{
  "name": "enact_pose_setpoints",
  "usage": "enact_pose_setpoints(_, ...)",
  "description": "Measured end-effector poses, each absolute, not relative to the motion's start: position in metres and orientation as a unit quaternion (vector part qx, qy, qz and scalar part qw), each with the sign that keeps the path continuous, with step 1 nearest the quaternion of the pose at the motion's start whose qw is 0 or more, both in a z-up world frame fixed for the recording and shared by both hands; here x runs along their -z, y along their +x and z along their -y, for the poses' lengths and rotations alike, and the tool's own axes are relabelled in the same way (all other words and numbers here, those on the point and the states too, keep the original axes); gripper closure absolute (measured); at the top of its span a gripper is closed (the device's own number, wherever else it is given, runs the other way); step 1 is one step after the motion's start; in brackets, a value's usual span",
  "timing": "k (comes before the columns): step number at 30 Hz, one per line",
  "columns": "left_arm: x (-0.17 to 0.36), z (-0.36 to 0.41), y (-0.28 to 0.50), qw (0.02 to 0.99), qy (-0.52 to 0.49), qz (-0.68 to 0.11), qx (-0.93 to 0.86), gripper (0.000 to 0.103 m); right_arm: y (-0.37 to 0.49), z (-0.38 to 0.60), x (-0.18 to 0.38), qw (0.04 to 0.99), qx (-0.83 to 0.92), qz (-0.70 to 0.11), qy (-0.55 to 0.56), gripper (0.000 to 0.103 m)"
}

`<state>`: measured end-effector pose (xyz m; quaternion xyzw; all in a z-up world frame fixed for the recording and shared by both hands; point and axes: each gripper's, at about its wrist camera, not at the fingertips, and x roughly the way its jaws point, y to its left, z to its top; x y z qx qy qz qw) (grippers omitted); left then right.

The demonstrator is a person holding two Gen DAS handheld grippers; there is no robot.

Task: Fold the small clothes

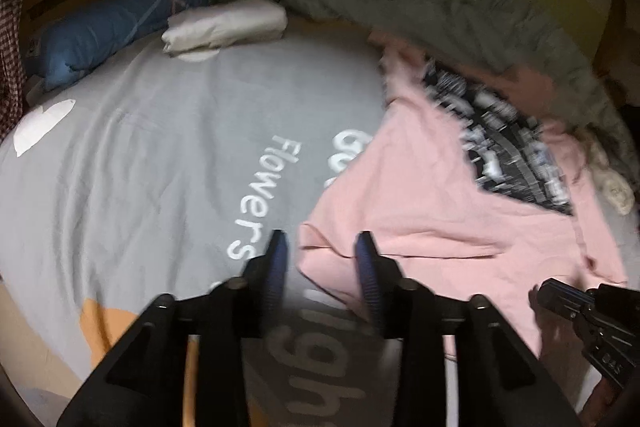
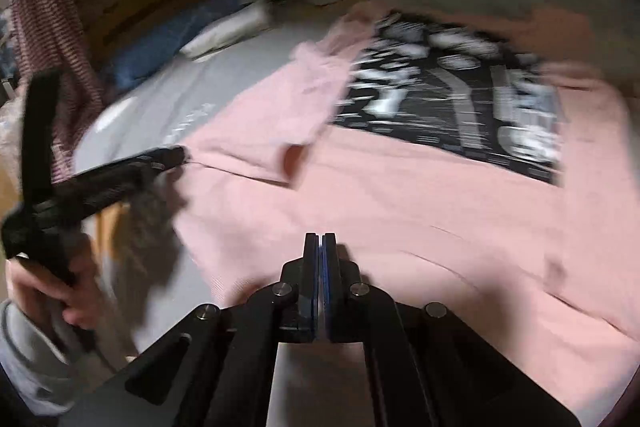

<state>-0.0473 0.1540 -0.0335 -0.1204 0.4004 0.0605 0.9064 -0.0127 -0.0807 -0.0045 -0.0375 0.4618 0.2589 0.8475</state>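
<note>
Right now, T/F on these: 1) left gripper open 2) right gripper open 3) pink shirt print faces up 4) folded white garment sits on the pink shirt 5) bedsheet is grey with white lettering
1) True: left gripper jaws stand apart, nothing between them.
2) False: right gripper is shut.
3) True: pink shirt shows its black print upward.
4) False: folded white garment lies apart, on the bedsheet near the blue pillow.
5) True.

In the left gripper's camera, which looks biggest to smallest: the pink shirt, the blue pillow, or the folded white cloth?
1. pink shirt, largest by far
2. blue pillow
3. folded white cloth

The last two look close in size; both lie far back, so that order is unsure.
</note>
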Motion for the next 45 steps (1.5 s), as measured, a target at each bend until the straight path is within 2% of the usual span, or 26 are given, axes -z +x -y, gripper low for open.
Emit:
enact_pose_setpoints(1, 0.029, -0.153, -0.055, 0.913, -0.129, -0.385, -0.050, 0.061, -0.021, 0.099, -0.003, 0.863, -0.238, -0.445, -0.020, 0.099)
enact_pose_setpoints(3, 0.022, -0.148, -0.066, 0.921, -0.143, -0.361, -0.030, 0.056, -0.035, 0.127, -0.014, 0.886, -0.203, -0.417, 0.011, 0.087)
enact_pose_setpoints(5, 0.018, -0.140, -0.079, 0.927, -0.154, -0.342, -0.011, 0.051, -0.050, 0.155, -0.023, 0.909, -0.143, -0.391, 0.027, 0.050)
enact_pose_setpoints(6, 0.018, -0.135, -0.085, 0.925, -0.160, -0.346, -0.008, 0.048, -0.059, 0.168, -0.026, 0.919, -0.111, -0.377, 0.032, 0.046)
enact_pose_setpoints(8, 0.021, -0.129, -0.100, 0.917, -0.186, -0.353, -0.005, 0.039, -0.073, 0.187, -0.028, 0.926, -0.078, -0.366, 0.052, 0.046)
enact_pose_setpoints(9, 0.025, -0.128, -0.110, 0.914, -0.204, -0.352, 0.004, 0.039, -0.075, 0.196, -0.027, 0.924, -0.070, -0.370, 0.069, 0.046)
enact_pose_setpoints(14, 0.049, -0.122, -0.106, 0.882, -0.249, -0.398, 0.026, 0.040, -0.089, 0.231, 0.002, 0.896, -0.023, -0.413, 0.162, 0.046)
enact_pose_setpoints(18, 0.057, -0.123, -0.097, 0.860, -0.312, -0.400, 0.055, 0.042, -0.096, 0.243, 0.021, 0.878, -0.025, -0.430, 0.209, 0.046)
enact_pose_setpoints(21, 0.061, -0.132, -0.090, 0.845, -0.358, -0.391, 0.071, 0.051, -0.095, 0.246, 0.026, 0.880, -0.037, -0.422, 0.216, 0.046)
enact_pose_setpoints(24, 0.065, -0.142, -0.087, 0.837, -0.389, -0.379, 0.067, 0.069, -0.088, 0.262, 0.032, 0.866, -0.052, -0.410, 0.281, 0.046)
enact_pose_setpoints(25, 0.067, -0.143, -0.087, 0.836, -0.392, -0.379, 0.065, 0.087, -0.087, 0.275, 0.037, 0.853, -0.055, -0.402, 0.327, 0.053)
enact_pose_setpoints(26, 0.068, -0.143, -0.087, 0.834, -0.390, -0.384, 0.068, 0.102, -0.086, 0.283, 0.040, 0.847, -0.050, -0.399, 0.348, 0.070)
enact_pose_setpoints(27, 0.068, -0.141, -0.089, 0.836, -0.383, -0.387, 0.071, 0.102, -0.085, 0.289, 0.044, 0.841, -0.043, -0.403, 0.358, 0.076)
enact_pose_setpoints(29, 0.061, -0.134, -0.097, 0.848, -0.369, -0.373, 0.073, 0.102, -0.082, 0.295, 0.048, 0.834, -0.046, -0.409, 0.367, 0.091)
enact_pose_setpoints(31, 0.052, -0.127, -0.100, 0.861, -0.346, -0.366, 0.068, 0.102, -0.081, 0.296, 0.050, 0.828, -0.052, -0.410, 0.379, 0.099)
enact_pose_setpoints(36, 0.038, -0.127, -0.089, 0.873, -0.326, -0.357, 0.058, 0.102, -0.079, 0.292, 0.033, 0.843, -0.061, -0.390, 0.366, 0.100)
enact_pose_setpoints(42, 0.033, -0.128, -0.078, 0.868, -0.306, -0.388, 0.047, 0.101, -0.065, 0.296, 0.016, 0.852, -0.062, -0.397, 0.336, 0.100)
enact_pose_setpoints(43, 0.037, -0.130, -0.081, 0.868, -0.304, -0.391, 0.040, 0.093, -0.066, 0.296, 0.017, 0.852, -0.058, -0.399, 0.334, 0.100)
enact_pose_setpoints(44, 0.041, -0.130, -0.081, 0.868, -0.298, -0.396, 0.031, 0.075, -0.065, 0.296, 0.018, 0.853, -0.052, -0.401, 0.329, 0.100)
enact_pose_setpoints(45, 0.046, -0.129, -0.083, 0.871, -0.282, -0.402, 0.015, 0.066, -0.067, 0.296, 0.019, 0.858, -0.041, -0.402, 0.319, 0.100)
